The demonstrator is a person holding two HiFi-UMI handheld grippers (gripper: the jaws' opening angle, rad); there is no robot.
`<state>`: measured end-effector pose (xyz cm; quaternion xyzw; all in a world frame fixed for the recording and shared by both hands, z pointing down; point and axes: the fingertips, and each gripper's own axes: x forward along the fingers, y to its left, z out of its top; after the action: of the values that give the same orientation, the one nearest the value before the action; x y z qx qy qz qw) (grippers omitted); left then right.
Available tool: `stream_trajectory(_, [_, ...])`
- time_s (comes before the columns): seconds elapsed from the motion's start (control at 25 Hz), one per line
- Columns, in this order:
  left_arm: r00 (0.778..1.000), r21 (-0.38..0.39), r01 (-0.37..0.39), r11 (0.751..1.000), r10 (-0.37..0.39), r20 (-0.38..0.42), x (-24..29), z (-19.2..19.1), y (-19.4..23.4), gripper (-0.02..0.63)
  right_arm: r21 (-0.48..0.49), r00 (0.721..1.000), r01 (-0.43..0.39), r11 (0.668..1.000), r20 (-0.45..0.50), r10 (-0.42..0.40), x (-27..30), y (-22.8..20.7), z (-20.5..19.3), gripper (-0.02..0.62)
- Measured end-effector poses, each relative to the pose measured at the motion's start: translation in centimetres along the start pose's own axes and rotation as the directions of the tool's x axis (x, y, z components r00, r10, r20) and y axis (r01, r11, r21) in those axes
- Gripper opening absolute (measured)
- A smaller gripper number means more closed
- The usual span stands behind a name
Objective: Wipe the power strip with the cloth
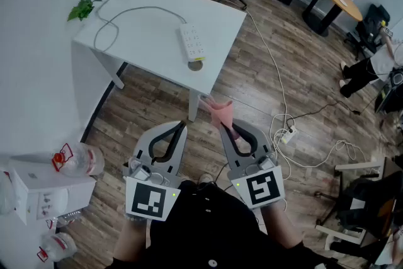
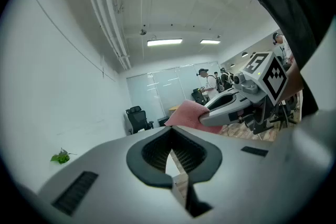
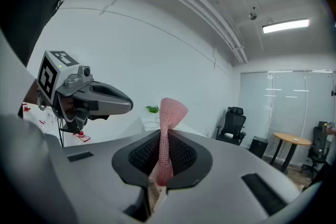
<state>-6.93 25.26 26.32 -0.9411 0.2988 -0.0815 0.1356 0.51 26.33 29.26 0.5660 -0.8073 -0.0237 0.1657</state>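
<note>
Cloth [image 3: 171, 110] is clamped in right gripper [image 3: 161, 140]; left gripper [image 2: 171, 132] closed.

The right claw [image 3: 160, 139] hides the pinched lower part of the cloth [image 3: 171, 109].

The cloth [image 3: 167, 134] looks coarse-knit, the power strip [image 1: 192, 41] smooth plastic, the table [image 1: 157, 41] matt, the floor [image 1: 252, 85] wood.

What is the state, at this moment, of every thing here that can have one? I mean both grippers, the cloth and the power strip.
Left gripper: jaws shut, nothing between them.
Right gripper: jaws shut on the pink knitted cloth.
That cloth: pinched at one end, held in the air, away from the table.
White power strip: lying flat on the white table, untouched.
</note>
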Motion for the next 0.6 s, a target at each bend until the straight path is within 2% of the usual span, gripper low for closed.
stream_trajectory(0.6, [1.000, 0.018, 0.003, 1.000, -0.003, 0.010, 0.40, -0.10, 0.61, 0.012, -0.010, 1.000, 0.007, 1.000, -0.011, -0.007, 0.32, -0.24, -0.37, 0.050])
